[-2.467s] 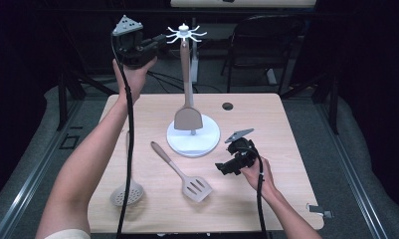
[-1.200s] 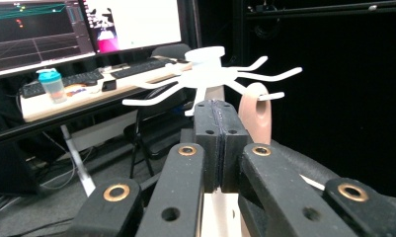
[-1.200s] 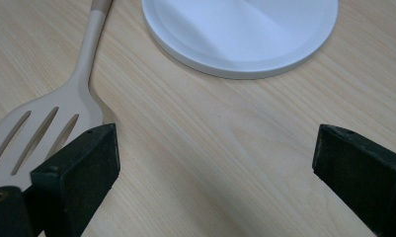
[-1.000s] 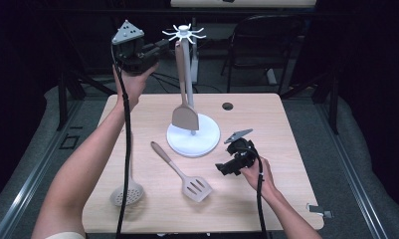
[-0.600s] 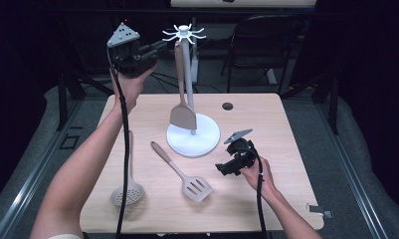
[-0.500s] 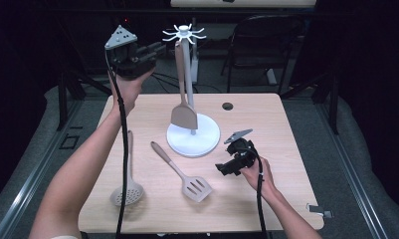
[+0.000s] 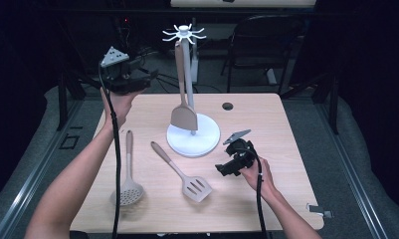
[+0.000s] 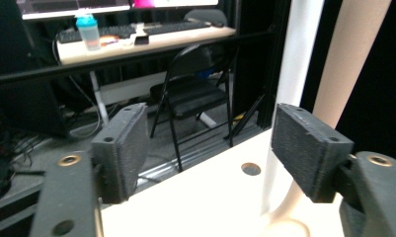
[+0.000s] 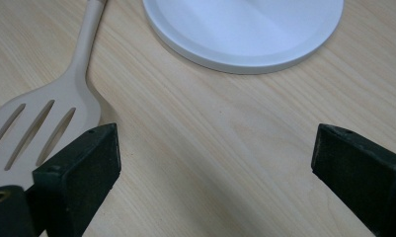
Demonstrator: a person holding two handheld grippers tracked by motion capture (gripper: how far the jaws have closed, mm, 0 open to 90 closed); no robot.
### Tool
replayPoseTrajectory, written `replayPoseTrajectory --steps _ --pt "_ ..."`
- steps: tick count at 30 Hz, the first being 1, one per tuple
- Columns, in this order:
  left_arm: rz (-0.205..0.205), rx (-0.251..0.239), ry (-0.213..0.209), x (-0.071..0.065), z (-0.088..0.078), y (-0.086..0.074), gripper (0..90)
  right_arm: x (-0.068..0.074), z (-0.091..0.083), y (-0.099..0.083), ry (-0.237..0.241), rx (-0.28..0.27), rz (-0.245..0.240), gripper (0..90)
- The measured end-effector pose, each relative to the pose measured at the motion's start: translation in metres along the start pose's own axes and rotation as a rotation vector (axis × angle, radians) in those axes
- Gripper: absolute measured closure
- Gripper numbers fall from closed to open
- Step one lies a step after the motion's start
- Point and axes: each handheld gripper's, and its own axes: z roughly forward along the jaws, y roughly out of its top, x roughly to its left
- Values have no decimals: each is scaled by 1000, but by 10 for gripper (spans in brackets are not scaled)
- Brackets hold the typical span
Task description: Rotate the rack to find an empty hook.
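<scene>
Left gripper (image 7: 146, 79) has just been opening its jaws, with nothing between them. Its beige solid spatula (image 7: 182, 94) hangs on the white hook stand (image 7: 188, 89), just beside it. Right gripper (image 7: 226, 168) rests open near the beige slotted spatula (image 7: 183, 174).

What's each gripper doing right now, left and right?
Left gripper: open, jaws just opened, nothing between them; the hung spatula stays on the stand.
Right gripper: open, holding nothing.
</scene>
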Motion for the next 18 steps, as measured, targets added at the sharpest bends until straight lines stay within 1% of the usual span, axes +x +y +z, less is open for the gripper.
replayPoseTrajectory --steps 1,4,6,9,10,11,13,15,16,18 --pt "-5 4 2 1 0 -3 271 0 0 0 0 1 0 45" --pt "-23 42 -1 3 -2 -19 243 1 1 0 5 -3 5 47" --pt "-11 63 8 2 -5 -31 226 1 1 0 0 5 -4 49" --pt "-13 94 14 2 -7 -51 209 1 1 0 -1 5 -6 51" --pt "-13 108 22 3 -9 -60 205 1 1 0 1 6 -7 51" --pt "-11 118 25 3 -10 -64 197 1 1 0 1 8 -8 51" --pt "-17 134 35 4 -13 -78 192 1 1 0 2 10 -8 52" --pt "-16 154 41 5 -14 -88 188 1 2 0 1 8 -9 57" --pt "-22 163 43 6 -15 -95 187 1 2 -1 3 8 -7 61" --pt "-32 179 42 8 -16 -104 188 1 3 -1 0 12 -12 63"
